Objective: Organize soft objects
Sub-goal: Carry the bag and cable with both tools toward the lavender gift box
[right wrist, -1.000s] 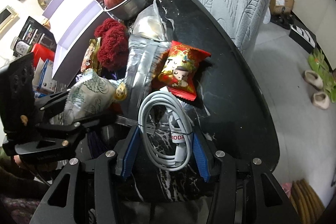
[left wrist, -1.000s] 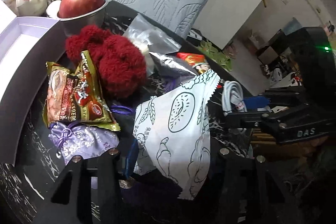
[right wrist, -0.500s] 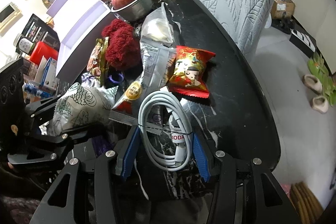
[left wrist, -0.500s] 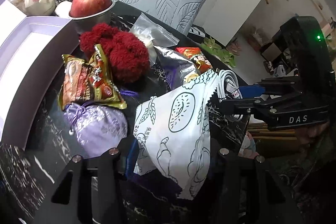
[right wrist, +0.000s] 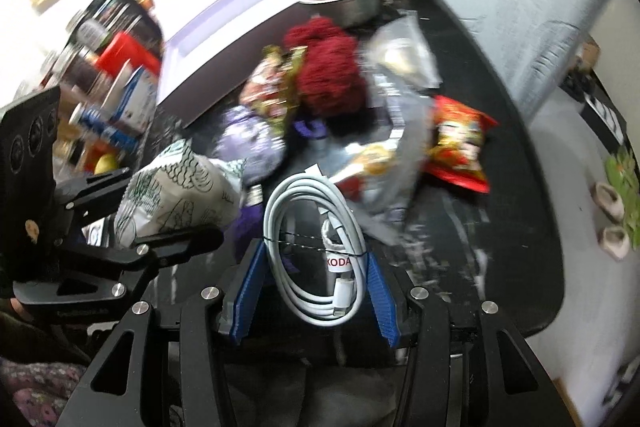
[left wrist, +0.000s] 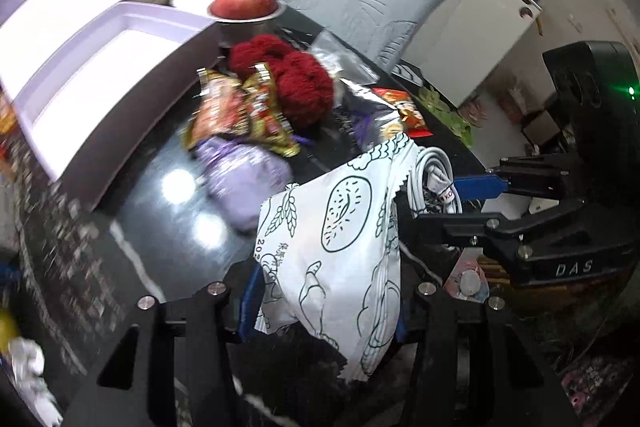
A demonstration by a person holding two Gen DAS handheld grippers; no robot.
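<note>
Above the glossy black marbled counter [left wrist: 132,203] I carry one thing in each gripper, both lifted clear of the pile so nothing else drags along. My left gripper [left wrist: 326,291] has its jaws closed on a white puffy snack packet printed with green line drawings [left wrist: 340,247]; it hangs between the blue pads, pinched near its lower end. My right gripper [right wrist: 314,287] has its jaws closed against the sides of a white coiled charging cable bound with a black tie [right wrist: 316,251], which keeps the loop from unwinding. Beyond them the remaining soft things lie heaped together: a dark red woolly bundle [left wrist: 296,87], a lilac drawstring pouch [left wrist: 244,171], a red cartoon snack bag [right wrist: 460,143]. An open lilac-lined shallow box [left wrist: 96,67] waits at the left, probably the packet's destination.
</note>
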